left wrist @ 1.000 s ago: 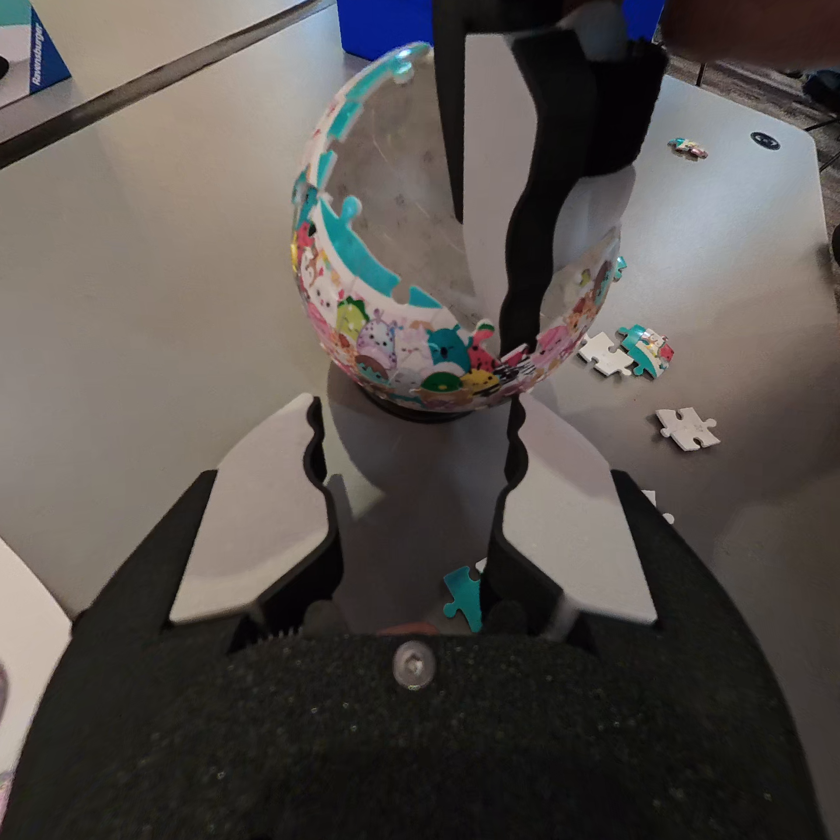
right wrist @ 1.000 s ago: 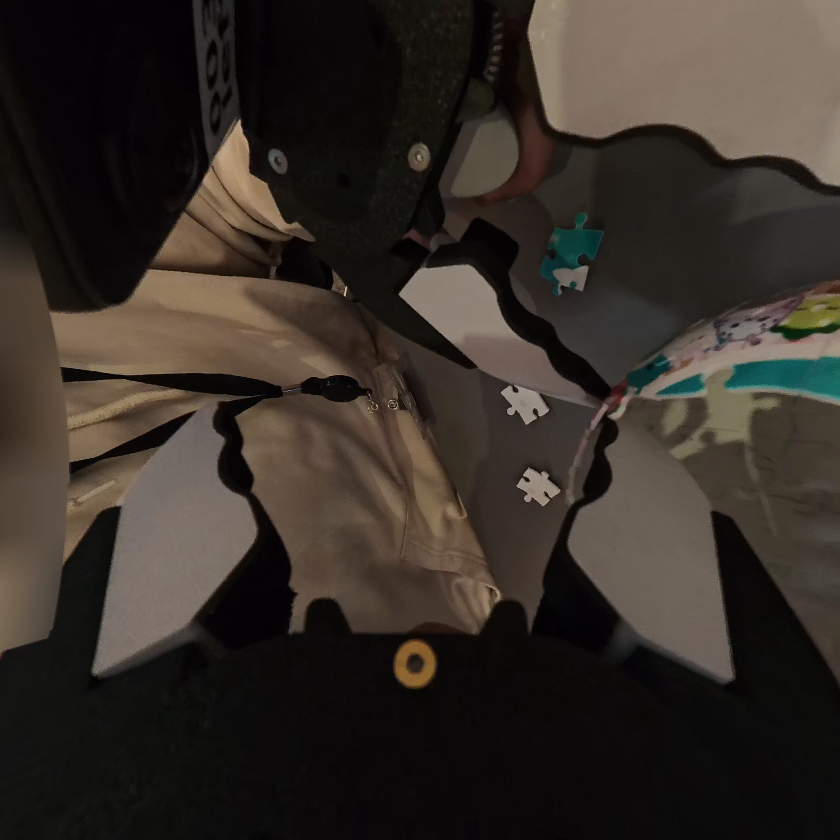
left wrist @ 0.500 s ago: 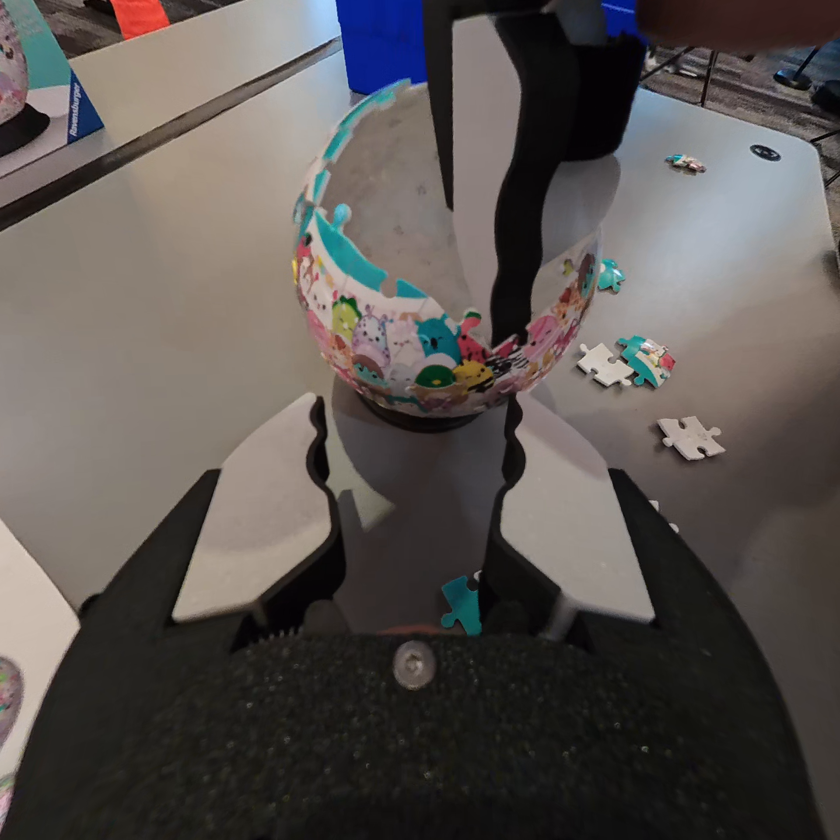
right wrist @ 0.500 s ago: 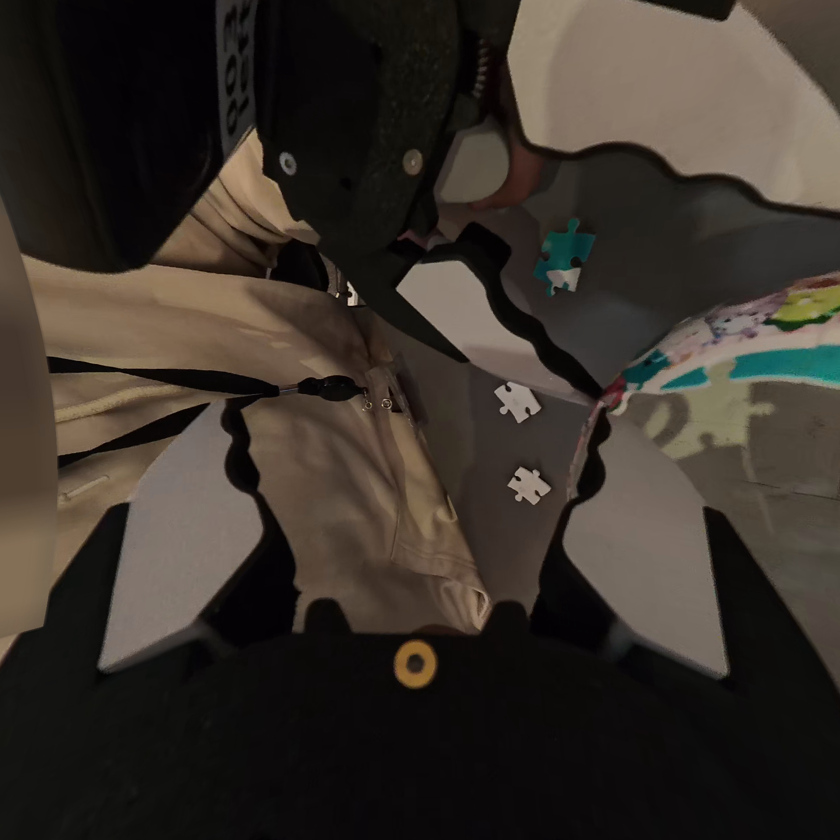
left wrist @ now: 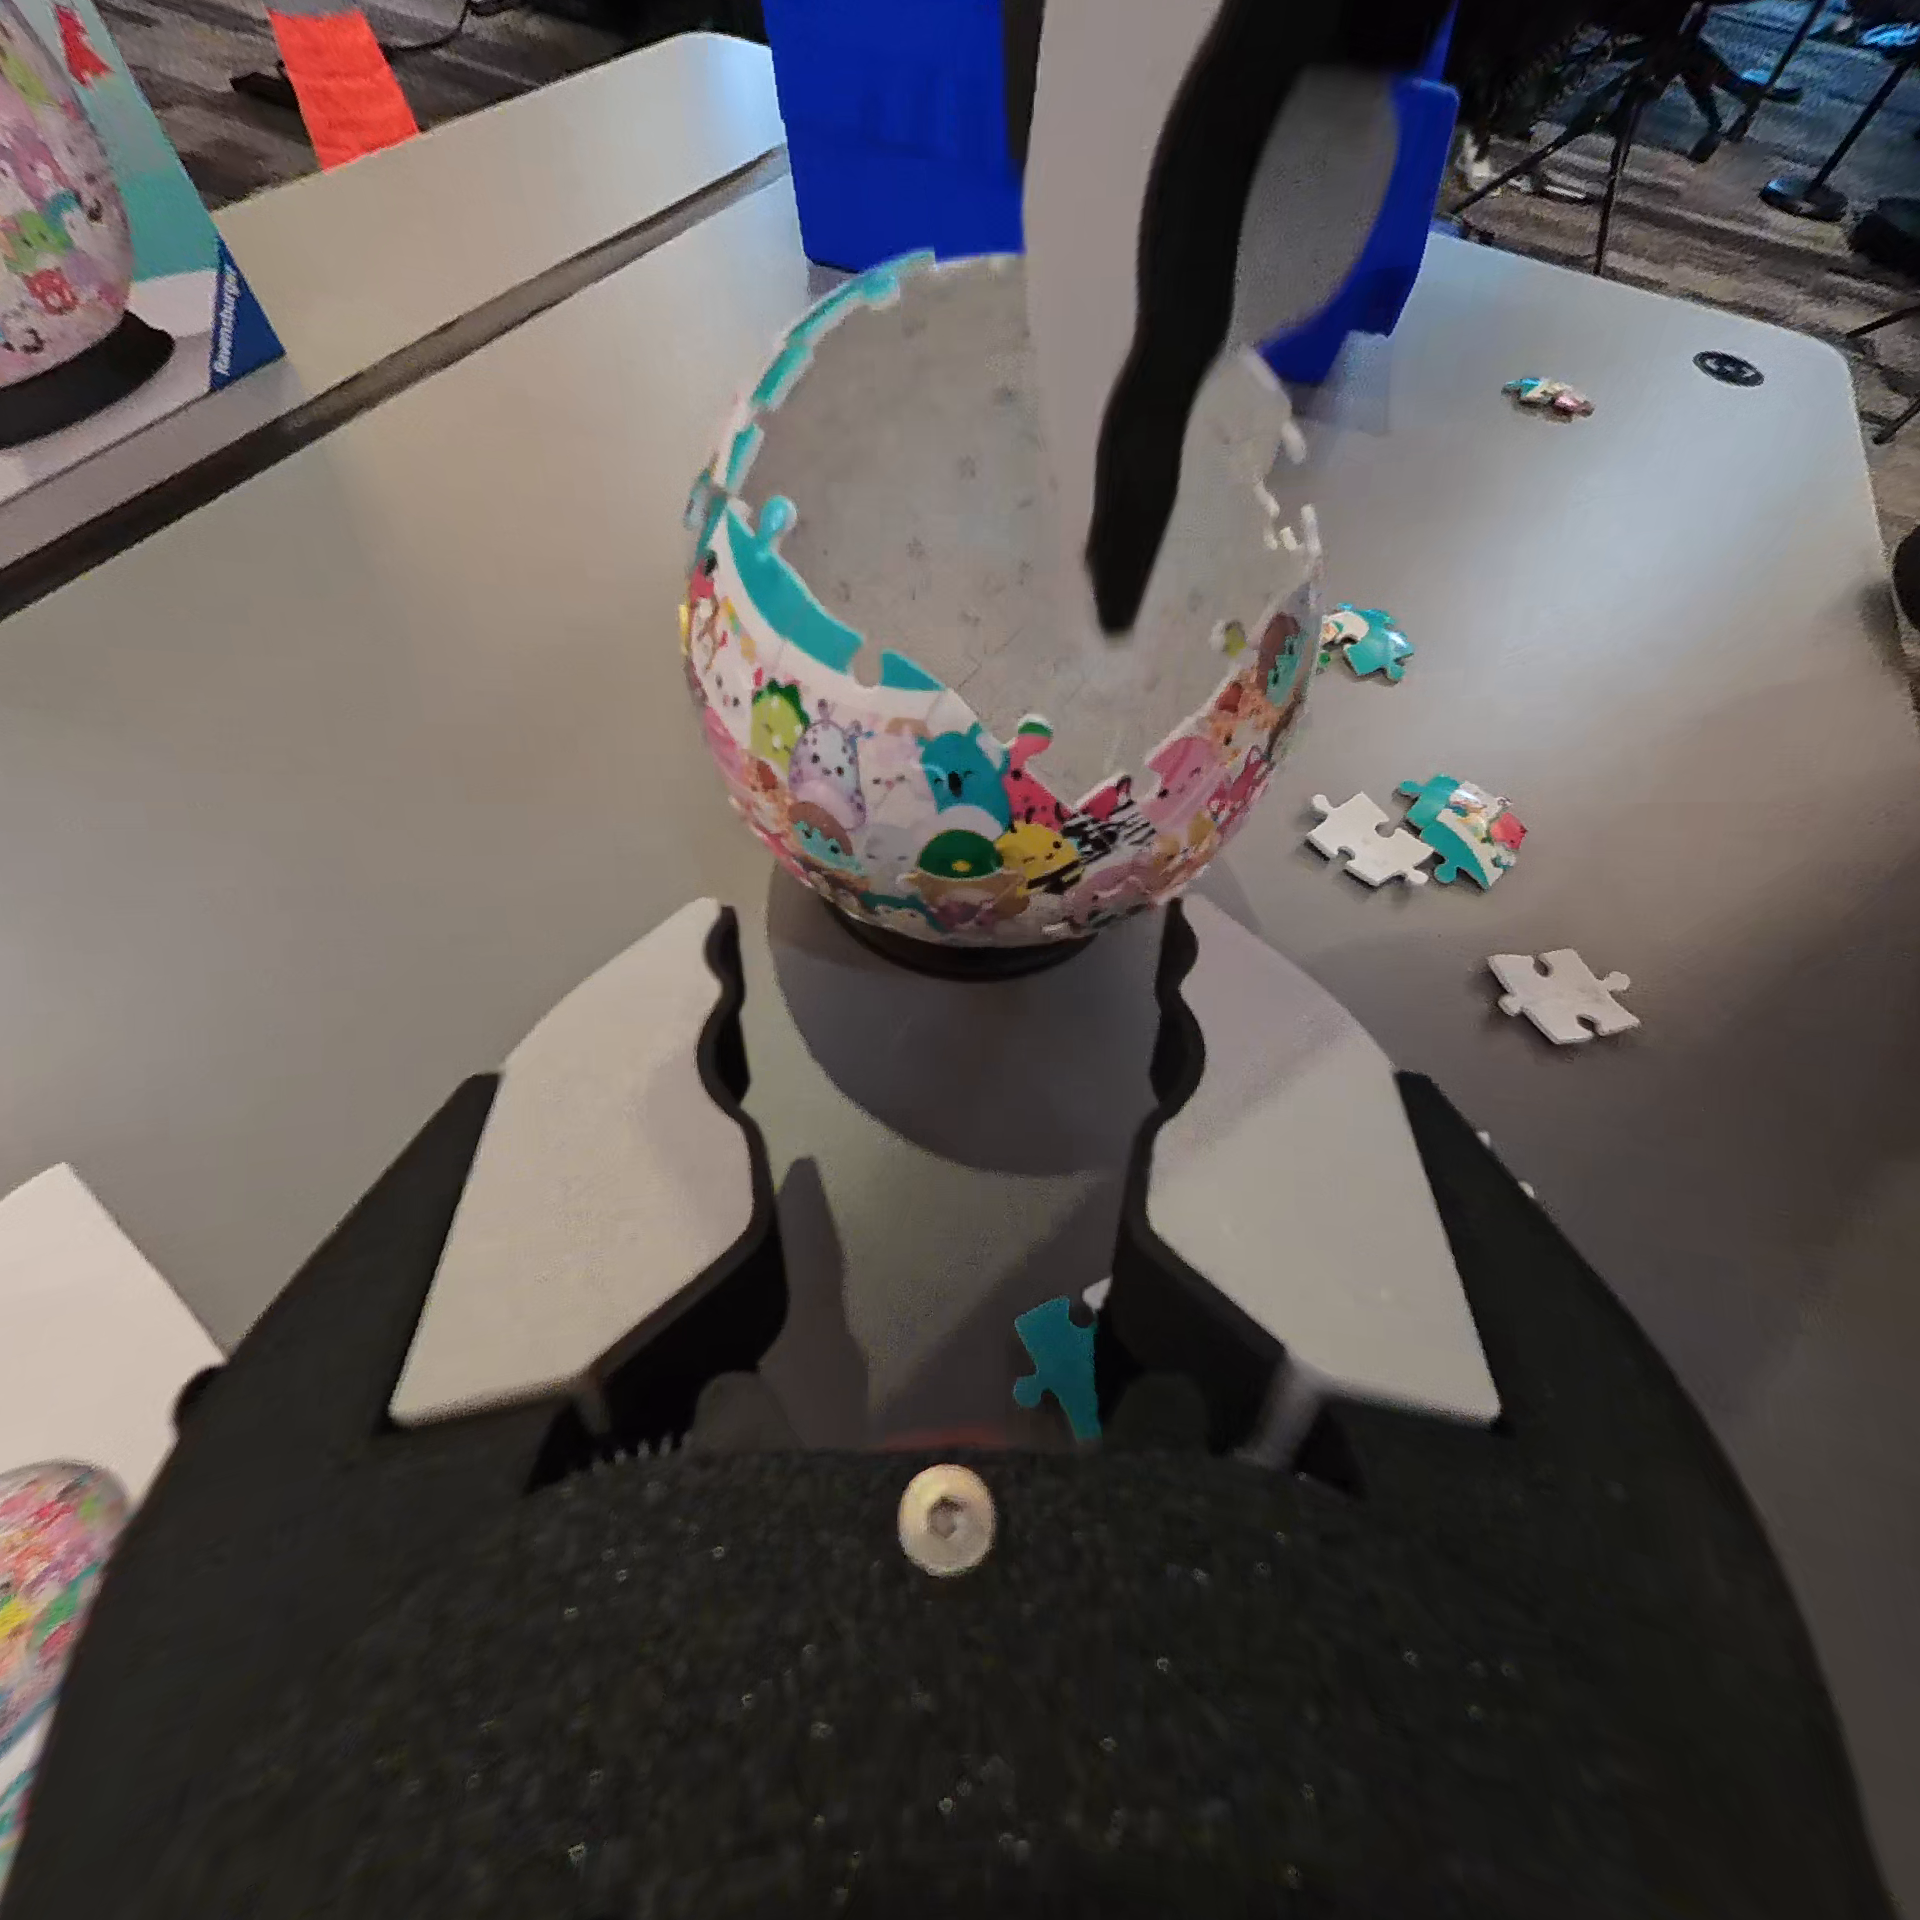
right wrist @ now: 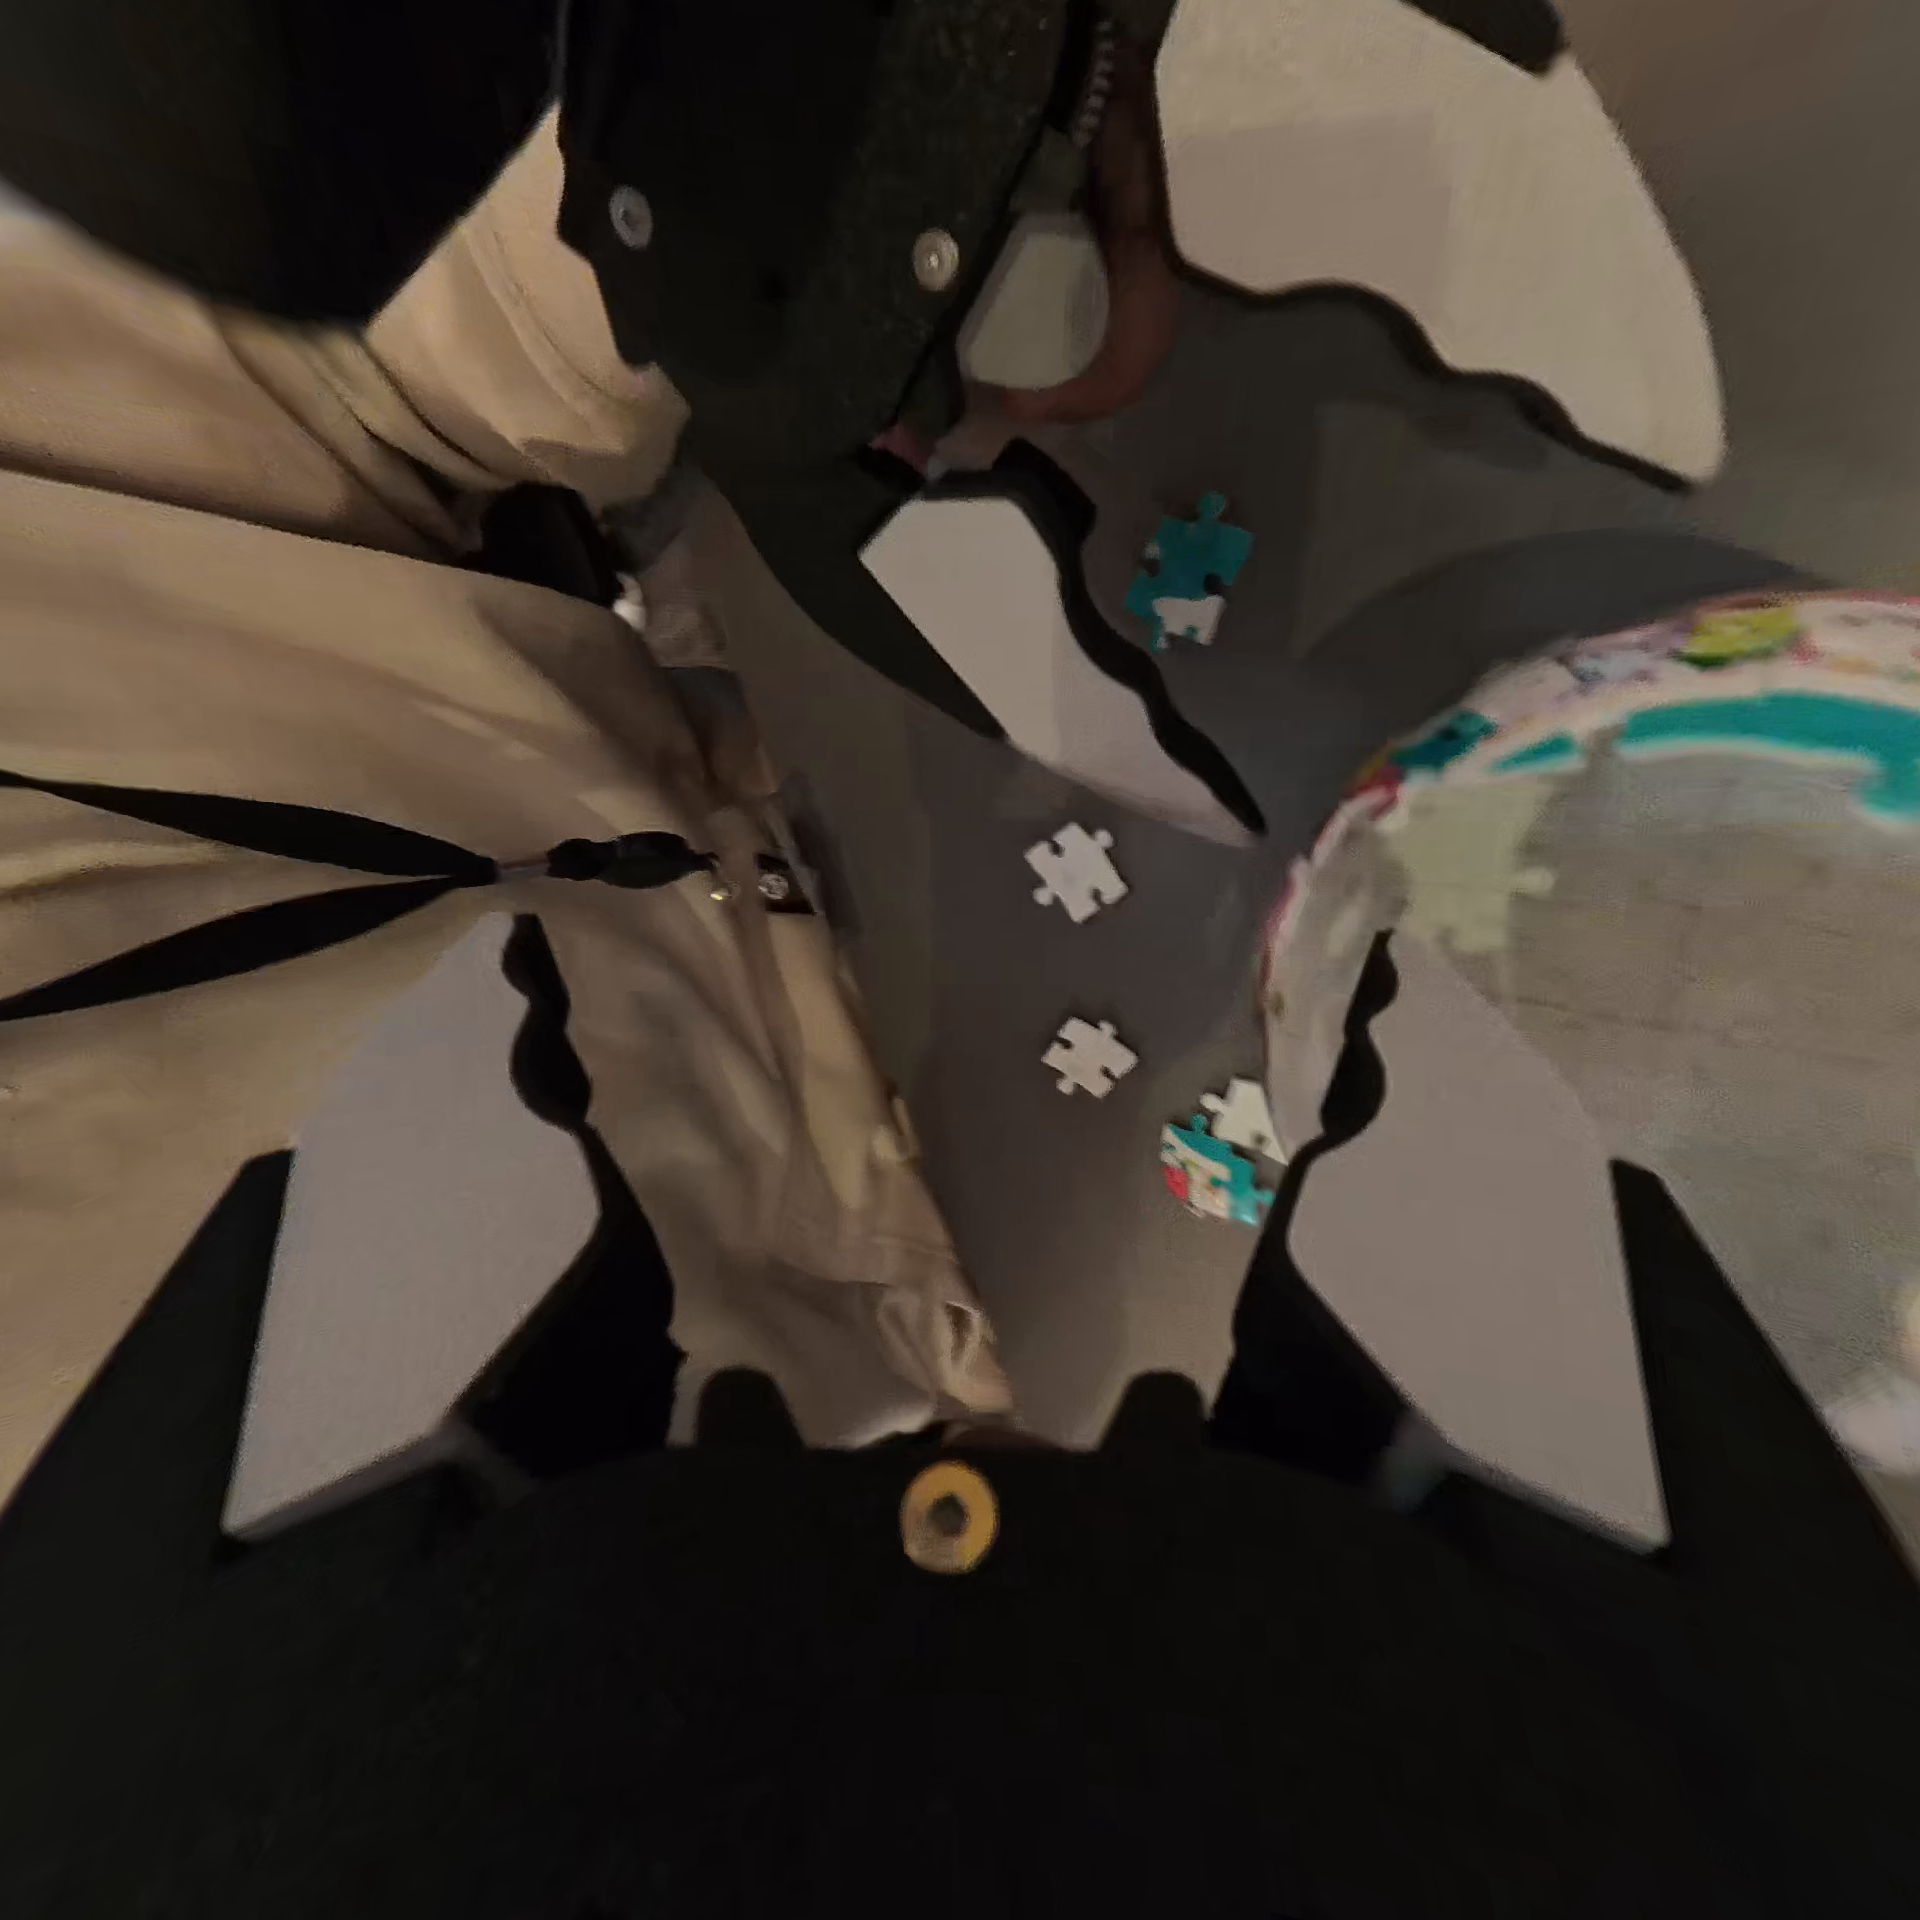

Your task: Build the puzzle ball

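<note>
Grey tabletop (left wrist: 312, 727) is seen under both cameras, with a second pale table (left wrist: 499, 197) and a blue box (left wrist: 894, 125) behind it.

Change from the frames half a second and one second back: in the left wrist view the right gripper (left wrist: 1122, 582), earlier reaching down to the near rim of the puzzle ball (left wrist: 987, 707), is now seen raised, its dark fingertip hanging inside the open shell and clear of the rim. More of the far room is taken in than before. The ball is unmoved on its black stand (left wrist: 966, 951).

Ball as container: an unfinished shell, open at top and front, grey inside. No loose piece is made out within; the image is soft there.

Left gripper (left wrist: 945, 925): jaws set wide, nothing between them, tips just short of the stand. A teal piece (left wrist: 1060, 1361) lies on the table between the finger bases.

Right gripper (right wrist: 945, 987): jaws wide, empty; its right finger is beside the ball's edge (right wrist: 1558, 935).

Left wrist view only: loose pieces to the right of the ball (left wrist: 1371, 836) (left wrist: 1558, 997), the puzzle carton (left wrist: 104, 208) far left.

Right wrist view only: a beige garment (right wrist: 312, 644) with a black lanyard (right wrist: 260, 883), and two white pieces (right wrist: 1075, 873) (right wrist: 1089, 1055) on the table.
</note>
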